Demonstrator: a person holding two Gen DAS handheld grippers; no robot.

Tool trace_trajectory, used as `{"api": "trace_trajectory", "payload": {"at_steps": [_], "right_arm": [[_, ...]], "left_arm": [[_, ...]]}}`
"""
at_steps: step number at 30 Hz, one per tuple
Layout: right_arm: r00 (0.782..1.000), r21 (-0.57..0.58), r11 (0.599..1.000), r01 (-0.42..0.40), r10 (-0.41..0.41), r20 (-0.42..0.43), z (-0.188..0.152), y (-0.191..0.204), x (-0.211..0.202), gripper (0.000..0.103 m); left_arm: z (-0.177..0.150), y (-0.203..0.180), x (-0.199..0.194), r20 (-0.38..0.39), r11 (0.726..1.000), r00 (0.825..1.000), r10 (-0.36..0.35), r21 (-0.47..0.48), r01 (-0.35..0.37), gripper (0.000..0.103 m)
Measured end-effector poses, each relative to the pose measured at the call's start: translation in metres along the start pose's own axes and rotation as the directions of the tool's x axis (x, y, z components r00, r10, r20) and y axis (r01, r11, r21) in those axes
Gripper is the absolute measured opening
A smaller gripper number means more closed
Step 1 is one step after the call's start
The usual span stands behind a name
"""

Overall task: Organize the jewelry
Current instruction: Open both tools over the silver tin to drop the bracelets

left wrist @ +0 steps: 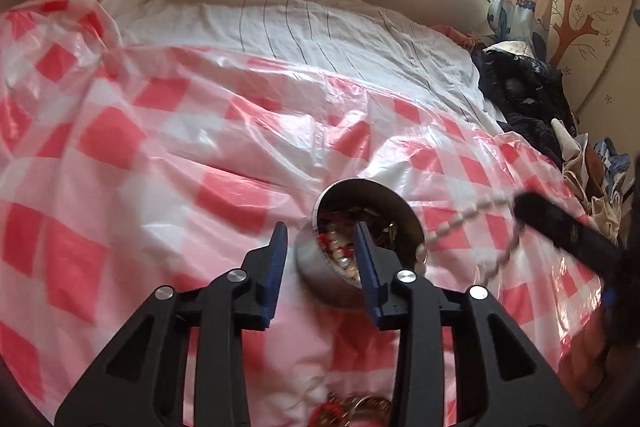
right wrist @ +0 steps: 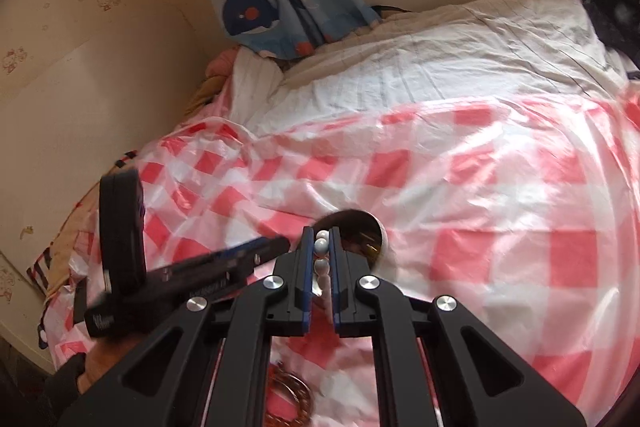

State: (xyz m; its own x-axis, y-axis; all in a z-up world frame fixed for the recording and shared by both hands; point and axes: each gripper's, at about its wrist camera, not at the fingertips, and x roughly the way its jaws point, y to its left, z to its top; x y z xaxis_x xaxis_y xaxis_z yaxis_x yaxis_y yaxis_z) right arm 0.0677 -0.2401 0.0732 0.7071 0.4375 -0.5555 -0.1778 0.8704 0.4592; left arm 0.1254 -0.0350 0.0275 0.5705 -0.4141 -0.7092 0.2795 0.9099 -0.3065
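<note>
A round metal bowl (left wrist: 320, 279) stands on the red-and-white checked plastic sheet (left wrist: 160, 147) and holds red beads, pearls and other jewelry. My left gripper (left wrist: 321, 227) hovers just in front of the bowl, its jaws apart with nothing between them. A white pearl strand (left wrist: 460, 215) runs from the bowl's right rim up to my right gripper (left wrist: 520, 205), which is blurred. In the right wrist view, my right gripper (right wrist: 321, 233) is shut on the pearl strand (right wrist: 321, 247), above the near side of the bowl (right wrist: 382, 239). The left gripper (right wrist: 280, 245) shows blurred at the left.
More loose jewelry lies near the front edge: a gold and red piece (left wrist: 352, 407) and a chain ring (right wrist: 292, 395). The sheet covers a bed with a white striped quilt (left wrist: 320, 27). Dark clothes (left wrist: 528, 99) are piled at the right, and a whale-print curtain (right wrist: 260, 11) hangs behind.
</note>
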Motion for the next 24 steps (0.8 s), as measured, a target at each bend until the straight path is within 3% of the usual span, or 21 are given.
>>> {"api": "trace_trajectory", "payload": {"at_steps": [2,5,9,12,15,18,21,24], "right_arm": [[0.999,0.022,0.999,-0.036,0.037,-0.005,0.007,0.003,0.011,0.008],[0.990,-0.010,0.992,0.129,-0.129,-0.051,0.003,-0.006,0.036,0.043],[0.981,0.031,0.985,0.172,-0.168,-0.098,-0.021,-0.025,0.032,0.043],[0.983,0.048,0.986,0.159,-0.153,-0.101,-0.039,-0.028,0.009,0.043],[0.985,0.076,0.986,0.148,-0.140,-0.106,-0.062,-0.029,-0.006,0.047],[0.976,0.045,0.992,0.115,-0.104,-0.189,-0.080,-0.023,-0.001,0.047],[0.956,-0.066,0.995,0.073,-0.088,-0.278,-0.095,-0.006,0.016,0.047],[0.945,-0.137,0.989,0.055,-0.096,-0.314,-0.109,0.006,0.027,0.045]], "left_arm": [[-0.004,0.004,-0.013,0.002,1.000,1.000,0.009,0.026,-0.009,0.039],[-0.024,0.012,-0.034,-0.018,0.997,1.000,0.018,0.072,-0.016,0.044],[-0.064,0.015,-0.052,-0.065,0.990,0.998,-0.011,0.140,0.020,0.047],[-0.089,0.010,-0.048,-0.101,0.983,0.994,-0.029,0.176,0.047,0.047],[-0.099,-0.003,-0.038,-0.136,0.970,0.990,-0.035,0.232,0.067,0.047],[-0.103,-0.012,-0.039,-0.116,0.958,0.993,-0.006,0.285,0.039,0.047],[-0.096,-0.003,-0.039,-0.100,0.970,0.995,0.025,0.244,0.000,0.048],[-0.089,0.013,-0.040,-0.090,0.985,0.995,0.040,0.174,-0.024,0.048]]}}
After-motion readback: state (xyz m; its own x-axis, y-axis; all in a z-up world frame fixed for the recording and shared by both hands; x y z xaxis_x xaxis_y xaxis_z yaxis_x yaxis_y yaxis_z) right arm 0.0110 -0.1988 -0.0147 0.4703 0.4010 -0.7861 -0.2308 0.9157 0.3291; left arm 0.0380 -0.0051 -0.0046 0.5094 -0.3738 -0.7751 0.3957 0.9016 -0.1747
